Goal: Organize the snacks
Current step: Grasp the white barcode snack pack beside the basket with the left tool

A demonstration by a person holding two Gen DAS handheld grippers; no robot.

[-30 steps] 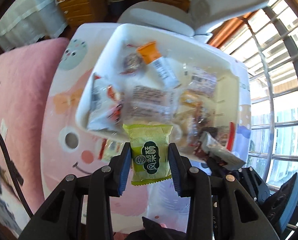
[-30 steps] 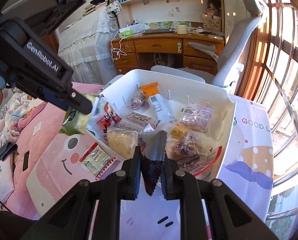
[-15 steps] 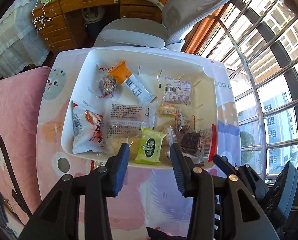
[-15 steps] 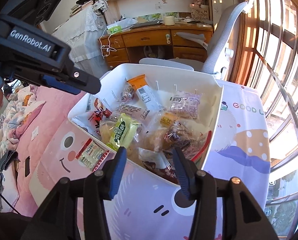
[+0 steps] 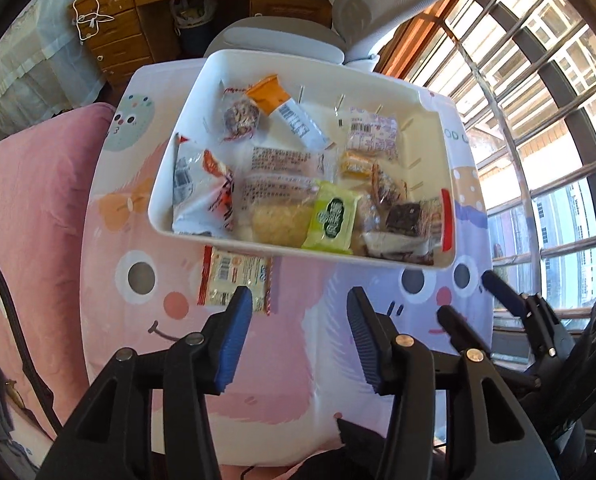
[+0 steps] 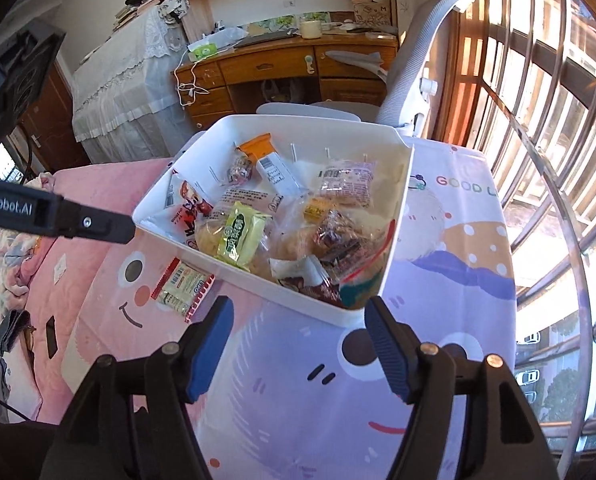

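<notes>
A white bin (image 5: 169,224) (image 6: 402,216) holds several wrapped snacks, among them a green packet (image 5: 332,218) (image 6: 239,238) and a dark brown packet (image 5: 404,216) (image 6: 298,276) near its front wall. One red-edged cracker packet (image 5: 233,278) (image 6: 181,286) lies on the tablecloth just outside the bin. My left gripper (image 5: 300,312) hovers in front of the bin, jaws opening, nothing between them; its left fingertip is over the cracker packet's edge. My right gripper (image 6: 298,320) stands before the bin's near corner, jaws opening and empty.
The bin sits on a small table with a cartoon-face cloth (image 6: 338,380). A grey office chair (image 5: 281,36) and wooden desk (image 6: 281,68) stand behind it. Pink bedding (image 5: 29,200) lies to the left, barred windows (image 6: 538,120) to the right.
Both grippers let go of their packets; the green and the dark brown packet now lie in the bin. Both grippers drew back from the bin with jaws wider apart.
</notes>
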